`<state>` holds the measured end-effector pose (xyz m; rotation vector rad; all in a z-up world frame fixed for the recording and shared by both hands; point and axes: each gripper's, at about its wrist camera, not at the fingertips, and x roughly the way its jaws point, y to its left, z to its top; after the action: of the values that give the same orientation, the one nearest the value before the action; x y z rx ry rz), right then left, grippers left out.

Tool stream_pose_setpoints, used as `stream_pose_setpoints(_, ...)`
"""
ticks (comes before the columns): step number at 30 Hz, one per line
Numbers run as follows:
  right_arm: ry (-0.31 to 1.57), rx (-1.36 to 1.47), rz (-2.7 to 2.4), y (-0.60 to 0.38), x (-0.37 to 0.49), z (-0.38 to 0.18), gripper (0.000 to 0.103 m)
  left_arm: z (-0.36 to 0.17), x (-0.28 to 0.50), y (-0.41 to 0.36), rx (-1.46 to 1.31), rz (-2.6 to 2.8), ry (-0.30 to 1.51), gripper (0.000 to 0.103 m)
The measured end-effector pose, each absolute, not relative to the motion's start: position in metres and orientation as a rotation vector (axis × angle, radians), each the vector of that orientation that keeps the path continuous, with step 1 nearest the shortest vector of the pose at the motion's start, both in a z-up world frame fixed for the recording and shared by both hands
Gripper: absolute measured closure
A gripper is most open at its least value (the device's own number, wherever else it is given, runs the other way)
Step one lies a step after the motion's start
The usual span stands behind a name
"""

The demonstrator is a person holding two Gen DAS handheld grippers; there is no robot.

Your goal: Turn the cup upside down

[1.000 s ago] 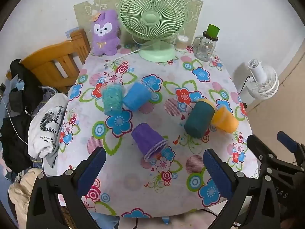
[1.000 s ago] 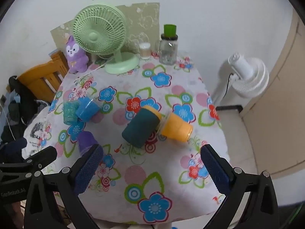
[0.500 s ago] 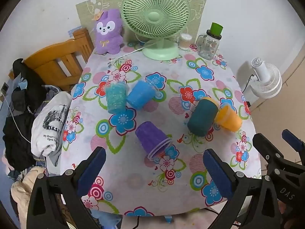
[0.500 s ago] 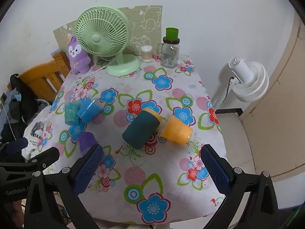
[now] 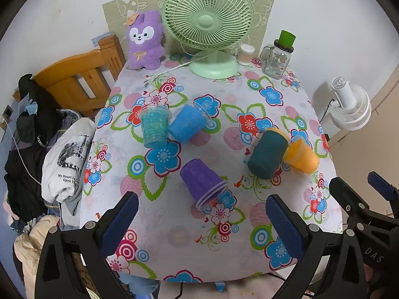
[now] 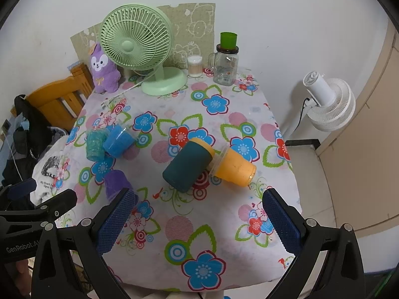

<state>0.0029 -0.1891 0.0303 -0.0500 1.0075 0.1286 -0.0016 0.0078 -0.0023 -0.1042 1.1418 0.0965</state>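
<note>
Several plastic cups are on the flowered tablecloth (image 5: 174, 234). A purple cup (image 5: 200, 183) lies on its side nearest my left gripper (image 5: 202, 223), which is open and empty, back from it. A dark teal cup (image 6: 188, 165) and an orange cup (image 6: 234, 167) lie on their sides, touching, ahead of my right gripper (image 6: 199, 220), which is open and empty. A blue cup (image 5: 187, 123) lies on its side against a turquoise cup (image 5: 154, 125) that stands further back on the left.
A green desk fan (image 5: 208, 22), a purple plush toy (image 5: 145, 41), a small jar (image 5: 245, 54) and a glass mug jar with green lid (image 5: 278, 56) stand at the table's back. A wooden chair (image 5: 79, 79) with clothes is left. A white floor fan (image 6: 329, 101) is right.
Both grippers have drawn back and risen a little from the table, so more of it shows. The cups have not moved.
</note>
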Motion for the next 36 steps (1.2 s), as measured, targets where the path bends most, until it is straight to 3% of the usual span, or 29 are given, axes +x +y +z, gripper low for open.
stream_pose_setpoints(36, 1.007, -0.061, 0.137, -0.186, 0.013, 0.033, 0.0, -0.004, 0.016, 0.007, -0.107, 0.113, 1.158, 0.0)
